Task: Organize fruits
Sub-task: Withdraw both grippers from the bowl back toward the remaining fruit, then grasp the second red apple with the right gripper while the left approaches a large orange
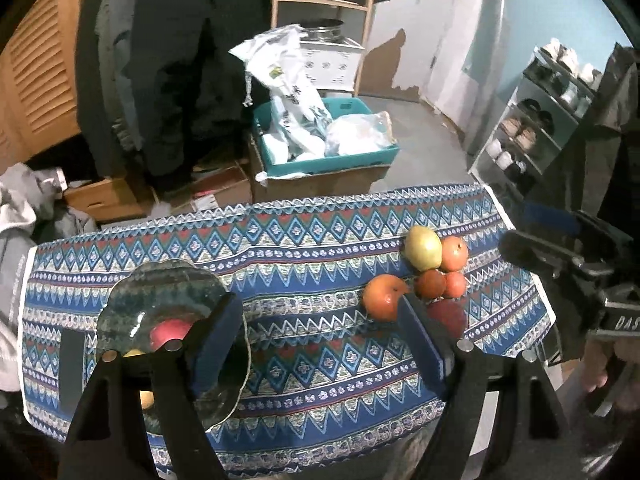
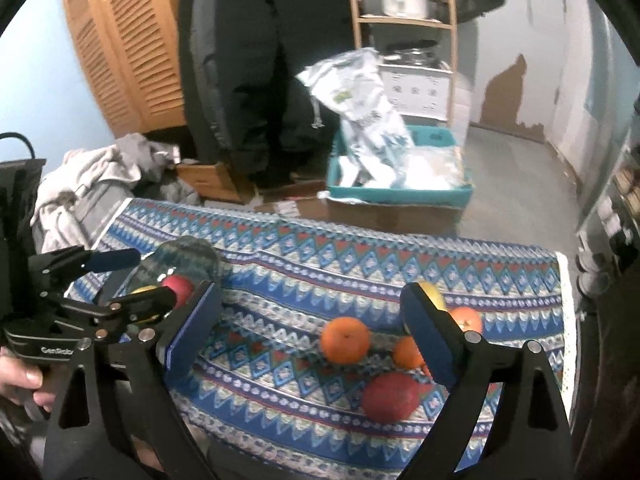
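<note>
The fruits sit in two places on the tabletop (image 1: 320,368), which is covered by a blue patterned cloth. A loose cluster lies toward the right end: a large orange (image 2: 345,339) nearest the middle, a dark red apple (image 2: 390,398) closer to the near edge, a yellow-green pear (image 1: 423,248) at the far side, touching a reddish-orange fruit (image 1: 454,254), and two small orange-red fruits (image 1: 430,284) just in front of those. At the left end stands a scalloped glass bowl (image 1: 160,284) holding a red apple (image 1: 170,332) and a yellow fruit (image 2: 145,290), both partly hidden by tool parts.

The left tool (image 1: 320,340) hangs above the cloth between bowl and cluster, jaws apart with nothing between them. The right tool (image 2: 310,332) hangs over the cluster, jaws spread wide and holding nothing; the large orange shows in the gap below.

Behind the tabletop are a teal crate (image 1: 384,152) of plastic bags on a cardboard box, a wooden shelf with pots, and dark coats
</note>
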The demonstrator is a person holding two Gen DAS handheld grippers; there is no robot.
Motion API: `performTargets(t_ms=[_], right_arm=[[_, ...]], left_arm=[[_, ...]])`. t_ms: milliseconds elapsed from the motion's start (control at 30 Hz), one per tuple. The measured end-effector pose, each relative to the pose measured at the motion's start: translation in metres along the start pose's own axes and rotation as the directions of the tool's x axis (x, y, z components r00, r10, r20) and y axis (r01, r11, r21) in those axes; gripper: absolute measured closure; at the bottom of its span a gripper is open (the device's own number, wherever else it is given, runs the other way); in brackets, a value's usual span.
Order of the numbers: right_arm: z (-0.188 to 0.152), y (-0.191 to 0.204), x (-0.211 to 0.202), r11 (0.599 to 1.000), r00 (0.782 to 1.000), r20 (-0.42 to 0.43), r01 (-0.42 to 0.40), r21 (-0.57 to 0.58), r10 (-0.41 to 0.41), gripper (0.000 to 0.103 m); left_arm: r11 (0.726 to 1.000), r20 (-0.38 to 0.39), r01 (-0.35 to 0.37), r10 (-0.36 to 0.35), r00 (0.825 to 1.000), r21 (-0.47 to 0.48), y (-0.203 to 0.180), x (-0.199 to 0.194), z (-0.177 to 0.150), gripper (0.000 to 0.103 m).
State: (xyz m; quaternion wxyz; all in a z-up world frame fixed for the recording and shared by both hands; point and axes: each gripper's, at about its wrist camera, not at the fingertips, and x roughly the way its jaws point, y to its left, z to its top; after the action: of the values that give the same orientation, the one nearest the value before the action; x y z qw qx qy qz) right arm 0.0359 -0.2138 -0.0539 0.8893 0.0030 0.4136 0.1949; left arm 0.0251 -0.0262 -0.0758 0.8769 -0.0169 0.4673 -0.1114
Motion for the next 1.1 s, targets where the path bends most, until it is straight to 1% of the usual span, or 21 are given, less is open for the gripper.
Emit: performTargets(t_ms=[133, 233, 433, 567, 767, 867, 967, 1033, 1100], right_arm=[[-0.007, -0.018, -0.001, 0.999, 0.999, -0.007, 0.034, 0.029, -0.034, 0.011], [-0.015, -0.031, 0.003, 0.997, 0.998, -0.027, 0.056, 0.048, -0.055, 0.011], [-0.039, -0.054, 0.027, 0.993, 0.990, -0.112, 0.096, 0.065, -0.089, 0.011], [-0.056, -0.067, 0.045, 0.991, 0.982, -0.168, 0.106, 0.086, -0.091, 0.011], [-0.072, -0.080, 0.069, 0.988, 0.967, -0.241, 0.117, 0.105, -0.089, 0.011], [-0.080, -0.085, 0.083, 0.985, 0.955, -0.286, 0.121, 0.119, -0.082, 0.011], [-0.089, -0.088, 0.096, 0.984, 0.943, -0.324, 0.125, 0.128, -0.077, 0.011], [-0.094, -0.088, 0.104, 0.983, 0.937, -0.343, 0.125, 0.132, -0.073, 0.011], [-0.101, -0.086, 0.114, 0.984, 0.926, -0.373, 0.120, 0.130, -0.063, 0.011]], left_arm=[[1.000, -0.023, 0.018, -0.018, 1.000, 0.015, -0.009, 0.008, -0.001, 0.022], [0.999, -0.042, 0.028, -0.027, 0.999, 0.031, -0.017, 0.017, -0.001, 0.021], [0.995, -0.092, 0.075, -0.069, 0.993, 0.061, -0.031, 0.040, -0.006, 0.021], [0.992, -0.110, 0.081, -0.071, 0.991, 0.098, -0.040, 0.055, -0.010, 0.021], [0.990, -0.165, 0.074, -0.054, 0.985, 0.118, -0.043, 0.084, -0.019, 0.021], [0.989, -0.203, 0.069, -0.042, 0.978, 0.127, -0.044, 0.099, -0.025, 0.021], [0.990, -0.236, 0.077, -0.048, 0.970, 0.114, -0.042, 0.112, -0.030, 0.021], [0.991, -0.249, 0.077, -0.047, 0.967, 0.113, -0.041, 0.120, -0.034, 0.021], [0.990, -0.258, 0.071, -0.038, 0.965, 0.121, -0.042, 0.126, -0.037, 0.021]])
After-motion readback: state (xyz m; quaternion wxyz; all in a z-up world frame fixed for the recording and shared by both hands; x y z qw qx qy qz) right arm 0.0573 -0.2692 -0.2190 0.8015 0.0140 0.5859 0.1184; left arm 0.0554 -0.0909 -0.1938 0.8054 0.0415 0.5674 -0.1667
